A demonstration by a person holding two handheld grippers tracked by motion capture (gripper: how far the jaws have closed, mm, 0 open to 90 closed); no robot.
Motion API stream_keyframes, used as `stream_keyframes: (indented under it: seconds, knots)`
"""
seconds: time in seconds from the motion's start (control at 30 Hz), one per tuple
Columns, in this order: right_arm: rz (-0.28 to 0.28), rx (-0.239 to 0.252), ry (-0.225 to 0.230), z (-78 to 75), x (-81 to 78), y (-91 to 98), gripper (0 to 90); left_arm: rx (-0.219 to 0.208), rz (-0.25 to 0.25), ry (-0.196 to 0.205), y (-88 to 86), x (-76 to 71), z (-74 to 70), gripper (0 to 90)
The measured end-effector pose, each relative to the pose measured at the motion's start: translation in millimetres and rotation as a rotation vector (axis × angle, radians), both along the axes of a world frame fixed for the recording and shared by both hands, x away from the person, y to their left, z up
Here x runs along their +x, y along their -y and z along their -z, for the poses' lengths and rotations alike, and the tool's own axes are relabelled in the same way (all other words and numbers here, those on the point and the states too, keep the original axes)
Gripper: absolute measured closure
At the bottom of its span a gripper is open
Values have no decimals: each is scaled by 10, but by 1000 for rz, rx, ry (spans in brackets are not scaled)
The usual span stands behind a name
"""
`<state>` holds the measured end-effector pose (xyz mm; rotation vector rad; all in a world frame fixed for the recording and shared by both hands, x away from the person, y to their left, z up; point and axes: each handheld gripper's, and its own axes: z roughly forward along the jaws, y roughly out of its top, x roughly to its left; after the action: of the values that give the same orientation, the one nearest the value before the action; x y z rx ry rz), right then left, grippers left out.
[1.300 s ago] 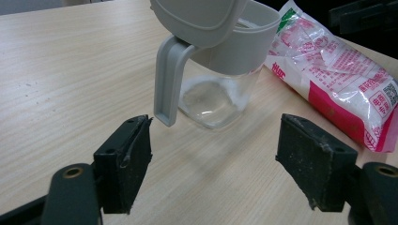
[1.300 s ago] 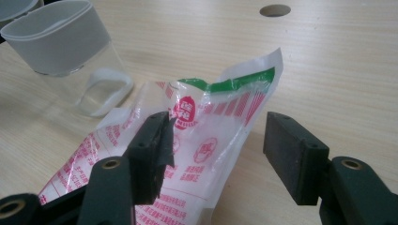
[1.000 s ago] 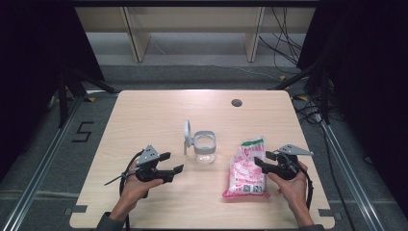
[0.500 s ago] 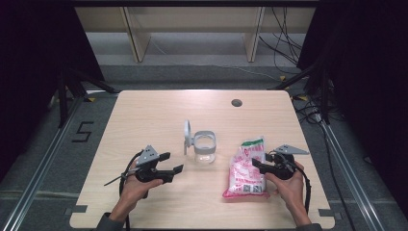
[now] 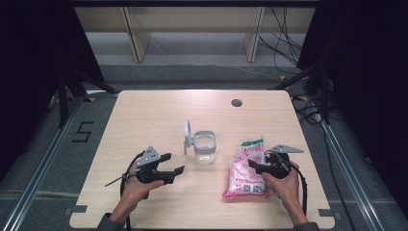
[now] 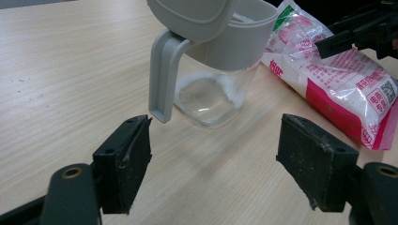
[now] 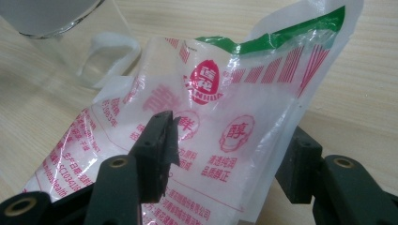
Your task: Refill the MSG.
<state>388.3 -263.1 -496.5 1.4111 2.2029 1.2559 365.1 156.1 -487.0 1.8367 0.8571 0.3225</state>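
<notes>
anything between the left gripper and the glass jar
Nothing: in the left gripper view only bare table lies between the open left gripper and the glass jar. The high view shows the same gap.

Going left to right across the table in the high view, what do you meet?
Left gripper → open-lidded clear jar → pink and white bag → right gripper, its jaws at the bag's right side.

The right gripper (image 7: 230,154) jaws have just been closing around the bag (image 7: 234,140).
</notes>
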Motion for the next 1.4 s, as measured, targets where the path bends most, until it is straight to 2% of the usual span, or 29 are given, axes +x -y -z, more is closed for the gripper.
stream_keyframes:
  seconds: [0.13,0.17,0.2,0.23,0.27,0.3,0.33,0.47,0.53,0.6,0.67,0.73,0.77,0.87,0.97,1.07,1.13,1.2,1.27,1.33,1.4]
  knots:
    - [20,-13,-11,8,5,-5,465,2,10,-2,15,-8,-4,254]
    - [8,-1,-10,13,6,-4,465,-3,12,-2,25,-7,2,254]
    - [14,-9,-3,20,13,-7,466,17,17,7,18,-5,0,253]
    - [24,-5,-29,19,11,-24,467,3,6,-2,29,-10,6,252]
    - [14,-20,-2,31,26,-7,473,-3,4,-4,29,-10,6,252]
    - [30,-16,-19,31,27,-18,479,6,10,-4,15,-10,-1,252]
    - [15,-11,-22,29,26,-7,484,5,13,-1,12,-8,-3,252]
    - [23,-8,-37,26,28,7,487,8,5,-1,11,-13,-6,252]
    - [20,6,-40,38,37,6,486,-3,9,1,27,-12,0,252]
    - [28,4,-32,50,50,-6,486,5,13,3,26,-12,-2,252]
    - [22,22,-47,48,49,-7,487,10,14,2,24,-13,-1,251]
    - [24,20,-45,50,56,-12,488,-1,12,4,28,-11,0,251]
    - [36,1,-40,50,63,-13,492,-4,8,0,29,-12,1,252]
    - [32,28,-42,66,82,-20,506,13,12,3,23,-12,-1,251]
    - [28,31,-39,66,87,-20,530,11,17,3,29,-14,-2,251]
    - [37,23,-39,72,94,-33,568,11,13,3,27,-13,0,251]
    - [28,34,-47,63,89,-35,618,20,19,11,25,-9,-2,251]
    - [18,25,-25,61,87,-40,700,13,14,0,33,-19,1,251]
    - [13,8,-13,37,72,-36,777,24,25,14,29,-14,-5,252]
    - [2,22,7,29,64,-38,852,9,15,5,45,-20,1,251]
    - [1,7,20,10,52,-27,884,18,13,1,40,-22,2,251]
